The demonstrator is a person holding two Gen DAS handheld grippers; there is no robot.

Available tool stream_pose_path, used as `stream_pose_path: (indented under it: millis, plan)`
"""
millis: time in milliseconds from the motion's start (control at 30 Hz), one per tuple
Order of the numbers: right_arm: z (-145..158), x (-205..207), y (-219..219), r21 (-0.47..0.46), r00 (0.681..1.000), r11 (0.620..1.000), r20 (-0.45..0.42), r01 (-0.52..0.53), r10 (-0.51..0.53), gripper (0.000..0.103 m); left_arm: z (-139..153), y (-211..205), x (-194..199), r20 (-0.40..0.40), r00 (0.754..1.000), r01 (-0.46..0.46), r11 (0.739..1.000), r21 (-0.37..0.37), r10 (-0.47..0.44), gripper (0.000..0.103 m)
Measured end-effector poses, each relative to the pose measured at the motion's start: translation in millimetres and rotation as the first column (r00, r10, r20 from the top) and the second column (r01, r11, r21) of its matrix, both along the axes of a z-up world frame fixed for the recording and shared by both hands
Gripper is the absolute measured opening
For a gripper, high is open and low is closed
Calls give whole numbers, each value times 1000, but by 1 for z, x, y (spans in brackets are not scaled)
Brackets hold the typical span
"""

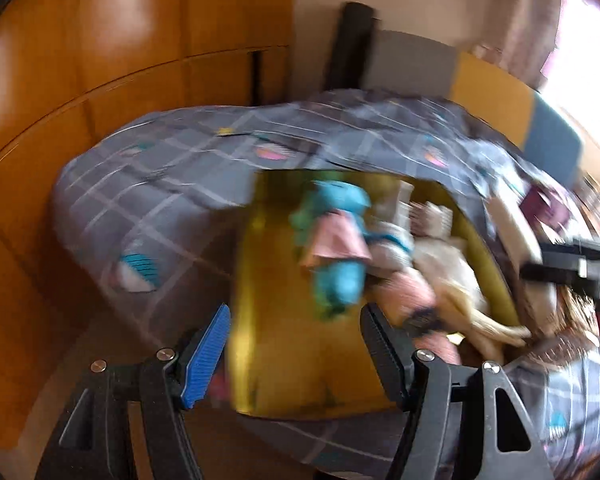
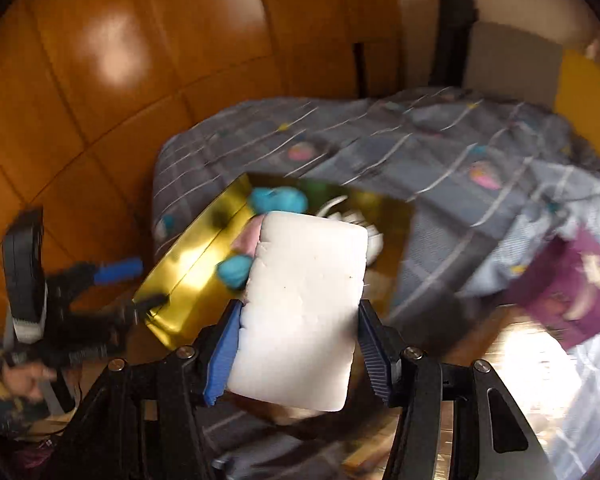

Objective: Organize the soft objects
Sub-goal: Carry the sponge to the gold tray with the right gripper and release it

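The right gripper point(image 2: 296, 344) is clenched on a white rectangular foam block point(image 2: 304, 312), held above the open gold box point(image 2: 188, 264) of plush toys on the bed's near edge, presumably for deposit, while the left gripper point(image 1: 296, 356) is released, empty.

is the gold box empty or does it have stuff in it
Not empty. The gold box is open and holds a blue plush and other soft toys piled inside.

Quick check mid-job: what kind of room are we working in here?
Most likely a bedroom: a bed under a grey patterned duvet, glossy wooden wardrobe doors beside it, and a gold box of soft toys on the bed.
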State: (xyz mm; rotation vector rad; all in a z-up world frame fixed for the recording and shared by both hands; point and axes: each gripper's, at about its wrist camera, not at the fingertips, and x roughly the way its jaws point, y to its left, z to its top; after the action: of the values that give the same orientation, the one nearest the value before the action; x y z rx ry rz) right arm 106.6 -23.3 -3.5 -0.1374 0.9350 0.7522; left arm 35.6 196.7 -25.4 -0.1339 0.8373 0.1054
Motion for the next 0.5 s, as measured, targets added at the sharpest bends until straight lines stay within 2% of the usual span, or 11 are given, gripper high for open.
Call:
stream_pose_path:
  millis: [100, 200, 500]
  plan:
    - [-15, -3, 27, 4, 999, 999, -21, -33, 33, 57, -1, 20, 0, 3, 998, -58, 998, 1, 58, 68]
    - [-28, -1, 49, 3, 999, 1000, -40, -9, 9, 57, -2, 29, -2, 8, 996, -87, 996, -3, 87, 68]
    - [-66, 9, 94, 9, 985, 999, -171, 31, -29, 61, -7, 28, -2, 11, 996, -92, 996, -16, 92, 68]
